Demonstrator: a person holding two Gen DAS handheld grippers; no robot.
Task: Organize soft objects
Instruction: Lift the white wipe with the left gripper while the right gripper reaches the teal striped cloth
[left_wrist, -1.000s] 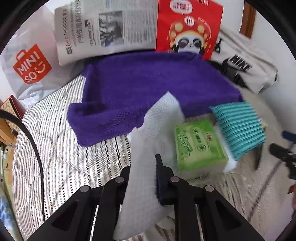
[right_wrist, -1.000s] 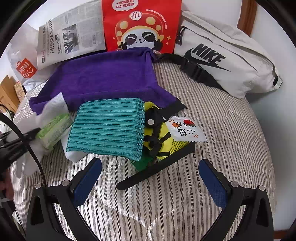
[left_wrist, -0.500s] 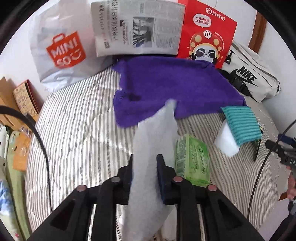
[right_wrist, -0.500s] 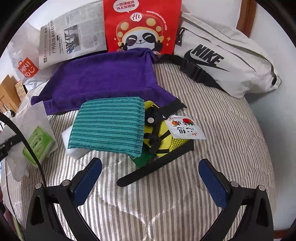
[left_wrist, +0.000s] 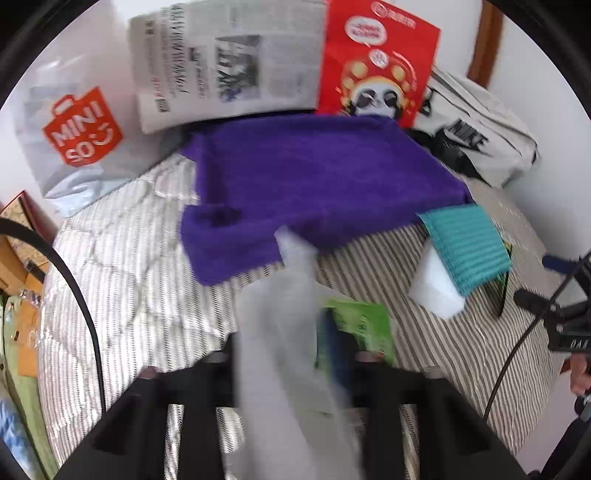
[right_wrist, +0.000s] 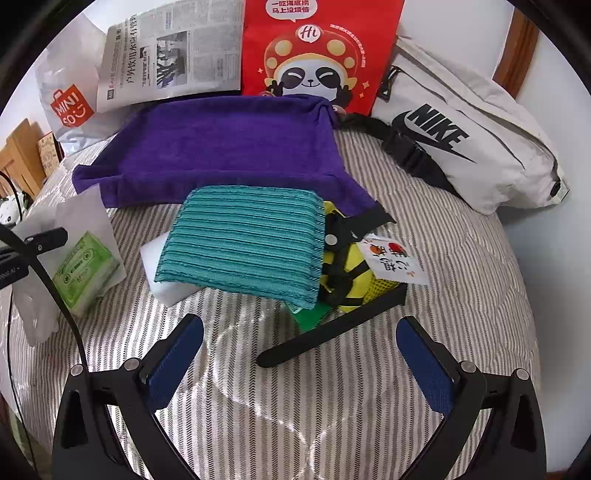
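My left gripper is shut on a white textured wipe, which hangs blurred between its fingers. A green tissue pack lies just beyond it; the pack also shows in the right wrist view. A purple towel is spread on the striped bed. A teal striped cloth rests on a white sponge block. My right gripper is open and empty, above the bed in front of the teal cloth.
A yellow mesh pouch with black straps and a small card lie right of the teal cloth. A newspaper, red panda bag, white Nike bag and Miniso bag line the back.
My left gripper has pulled back and left with the wipe, drawing it off the tissue pack; the view is now blurred. The right gripper has barely moved.
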